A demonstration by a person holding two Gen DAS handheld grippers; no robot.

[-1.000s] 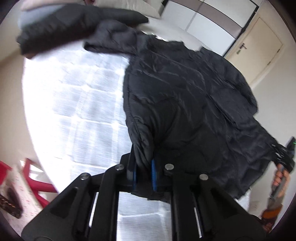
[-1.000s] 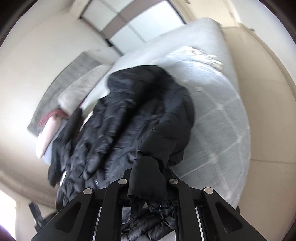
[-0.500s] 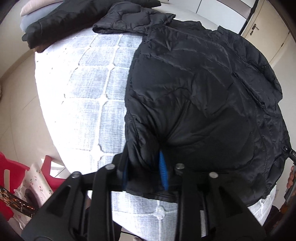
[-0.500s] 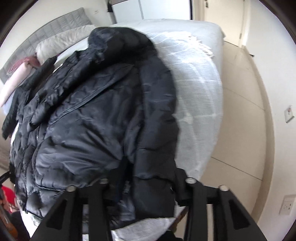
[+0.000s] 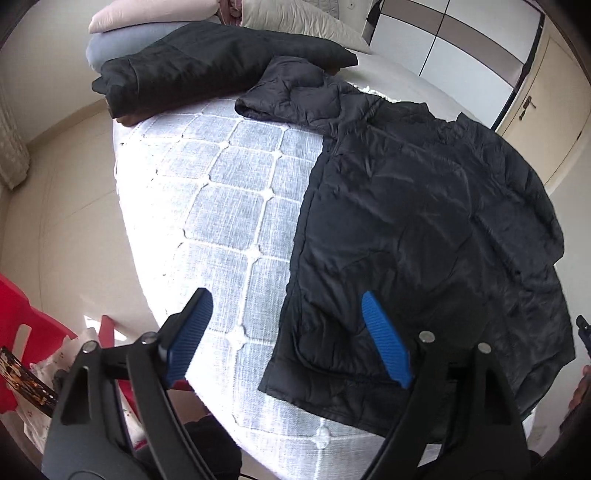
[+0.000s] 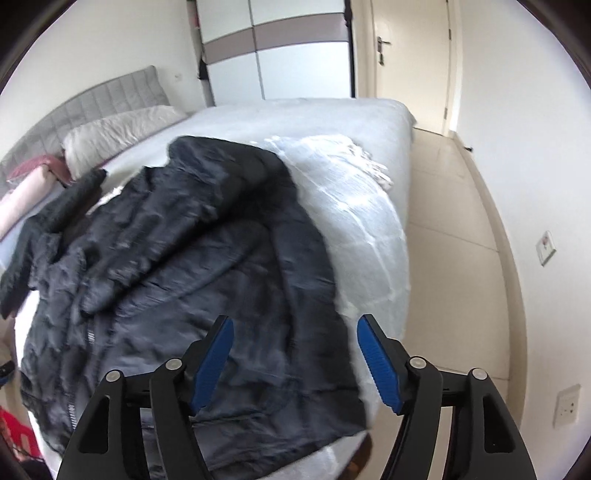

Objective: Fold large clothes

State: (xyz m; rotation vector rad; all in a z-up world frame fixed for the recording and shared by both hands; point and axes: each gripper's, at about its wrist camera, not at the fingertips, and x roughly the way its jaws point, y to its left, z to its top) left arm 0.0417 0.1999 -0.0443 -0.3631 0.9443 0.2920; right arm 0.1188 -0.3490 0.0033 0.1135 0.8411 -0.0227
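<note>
My left tongs (image 5: 284, 332) are opening wide now. A second ago they were pinched tight on the bottom edge of the black jacket (image 5: 424, 229). Now the blue pads (image 5: 384, 347) stand far apart and hold nothing. The jacket's edge lies flat under them, with one pad over the jacket and the other over the white quilt (image 5: 229, 206).

My right tongs (image 6: 295, 350) are opening too. A second ago they held a bunched-up bit of the jacket (image 6: 192, 266). Now they have let go, and nothing is pinched between their pads.

The jacket hung crumpled from both tongs before. Now it lies spread out on the bed (image 6: 332, 122), front side up, with its zipper (image 6: 90, 336) showing. Its bottom edge is near the foot of the bed, close to me. One sleeve reaches toward another dark folded garment (image 5: 207, 62) by the pillows (image 5: 295, 16).
</note>
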